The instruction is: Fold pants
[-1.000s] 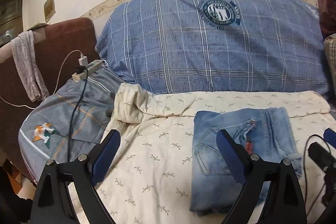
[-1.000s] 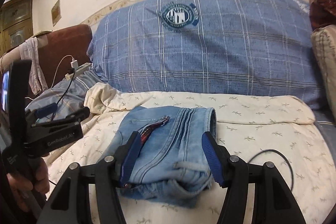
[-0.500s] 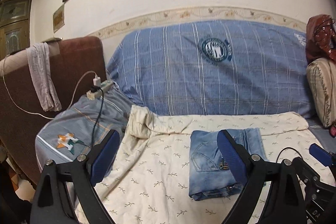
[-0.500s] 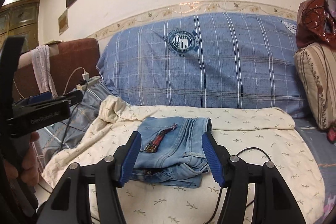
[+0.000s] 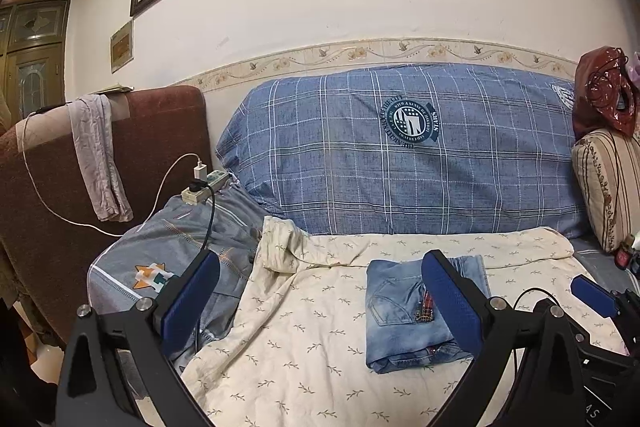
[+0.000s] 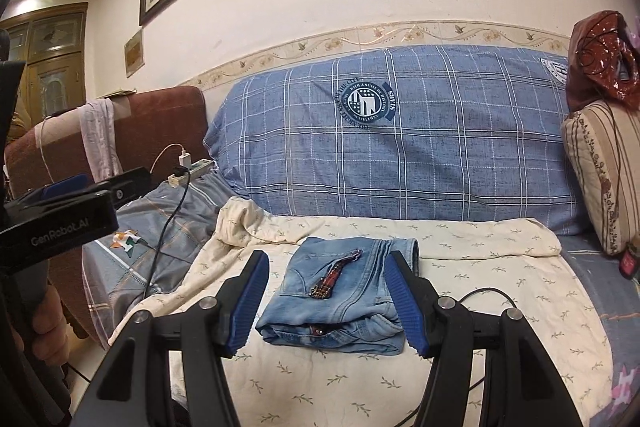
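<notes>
Clearly the jeans (image 6: 340, 299) lay as a compact folded bundle on the cream leaf-print sheet (image 6: 480, 267) that covered the sofa seat, in front of the big blue checked cushion (image 6: 400, 155). From my seat at the controls I judged the folding itself to be done, with only a clean retreat left to manage.

My right gripper (image 6: 326, 301) hung above the near edge of the bundle, its blue pads spread wide to either side and touching nothing. My left gripper (image 5: 320, 303) was likewise spread and empty, off to the left of the jeans, with one pad crossing the denim only in the line of sight.

To finish well, I reckoned both tools should come straight back toward me with the fingers kept apart, so no pad would snag the loose folded edge at the front or drag the sheet and shift the stack. A black cable (image 6: 480, 297) lay on the sheet just right of the jeans, and another cable (image 5: 208, 223) ran from the power strip (image 5: 204, 183) on the left; I judged both worth steering clear of.
</notes>
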`<state>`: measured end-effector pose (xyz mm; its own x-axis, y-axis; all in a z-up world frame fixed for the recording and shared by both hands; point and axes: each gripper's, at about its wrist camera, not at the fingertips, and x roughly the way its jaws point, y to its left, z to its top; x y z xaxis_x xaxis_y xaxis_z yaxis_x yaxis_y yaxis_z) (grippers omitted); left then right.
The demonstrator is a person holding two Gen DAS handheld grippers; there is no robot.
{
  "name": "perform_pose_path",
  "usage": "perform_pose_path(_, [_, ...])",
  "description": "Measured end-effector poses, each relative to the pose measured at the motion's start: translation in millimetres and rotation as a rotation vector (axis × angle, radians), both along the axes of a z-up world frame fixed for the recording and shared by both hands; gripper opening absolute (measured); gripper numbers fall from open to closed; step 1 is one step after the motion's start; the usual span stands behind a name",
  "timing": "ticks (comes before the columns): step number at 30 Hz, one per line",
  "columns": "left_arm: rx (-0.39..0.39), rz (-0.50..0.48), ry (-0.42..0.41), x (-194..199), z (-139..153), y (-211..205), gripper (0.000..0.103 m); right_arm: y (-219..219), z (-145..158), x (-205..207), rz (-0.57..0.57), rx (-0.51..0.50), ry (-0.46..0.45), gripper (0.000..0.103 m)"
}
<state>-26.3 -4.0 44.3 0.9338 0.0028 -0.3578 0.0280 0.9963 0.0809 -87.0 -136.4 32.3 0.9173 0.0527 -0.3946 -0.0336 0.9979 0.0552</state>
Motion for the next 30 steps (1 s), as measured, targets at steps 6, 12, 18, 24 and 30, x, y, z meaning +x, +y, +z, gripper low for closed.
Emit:
perform_pose_path(6, [-0.015, 0.003, 0.004, -4, 2, 4, 0.101, 2, 3, -5, 0.002, 0.005, 0.002, 0.064])
perform_pose_path(12, [-0.018, 0.006, -0.001, -8, 4, 6, 0.101, 2, 3, -8, 0.002, 0.007, 0.006, 0.064])
perform_pose_path(18, [-0.013, 0.000, 0.005, -10, 3, 8, 0.101, 5, 3, -11, 0.007, 0.007, 0.005, 0.064])
perform_pose_path(24, [-0.003, 0.009, -0.003, -14, 4, 10, 0.101, 7, 4, -12, 0.010, 0.005, 0.005, 0.064])
perform_pose_path(30, [-0.012, 0.009, 0.002, -16, 4, 11, 0.101, 9, 6, -15, -0.005, 0.006, 0.011, 0.064])
